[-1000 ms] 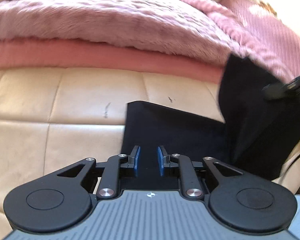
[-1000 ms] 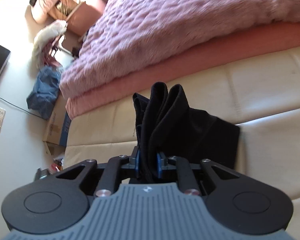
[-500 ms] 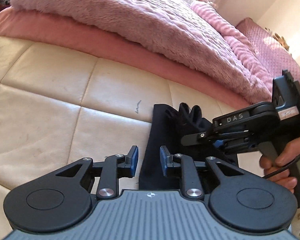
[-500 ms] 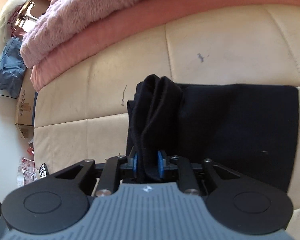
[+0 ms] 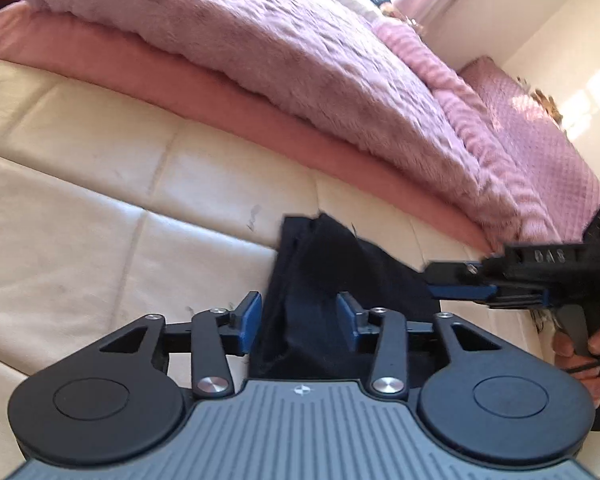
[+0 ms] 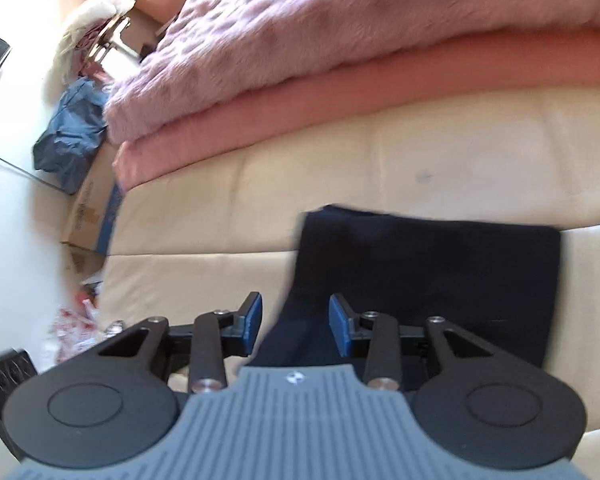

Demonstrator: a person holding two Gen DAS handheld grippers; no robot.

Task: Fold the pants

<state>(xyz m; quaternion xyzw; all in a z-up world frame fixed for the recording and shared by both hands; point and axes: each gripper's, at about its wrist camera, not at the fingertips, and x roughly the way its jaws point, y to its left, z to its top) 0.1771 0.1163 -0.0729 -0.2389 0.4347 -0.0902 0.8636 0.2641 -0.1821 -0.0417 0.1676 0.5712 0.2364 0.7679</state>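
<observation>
At frame centre, folded pants (image 6: 440,272) lie on the cushion (image 6: 380,168); both grippers, left (image 5: 299,317) and right (image 6: 295,317), gape wide, empty. Judged step: release; next, smoothing the raised corner.

Sunlit cream bench (image 5: 100,184), pink bedding (image 5: 300,64)

The left wrist camera sits low behind the left gripper (image 5: 298,322), close above the cream cushion (image 5: 100,200), and faces forward and to the right along the pink blanket (image 5: 300,60). The right wrist camera looks from behind the right gripper (image 6: 295,322), facing more to the left side. Both views share the folded black pants (image 5: 340,276) (image 6: 440,264).
</observation>
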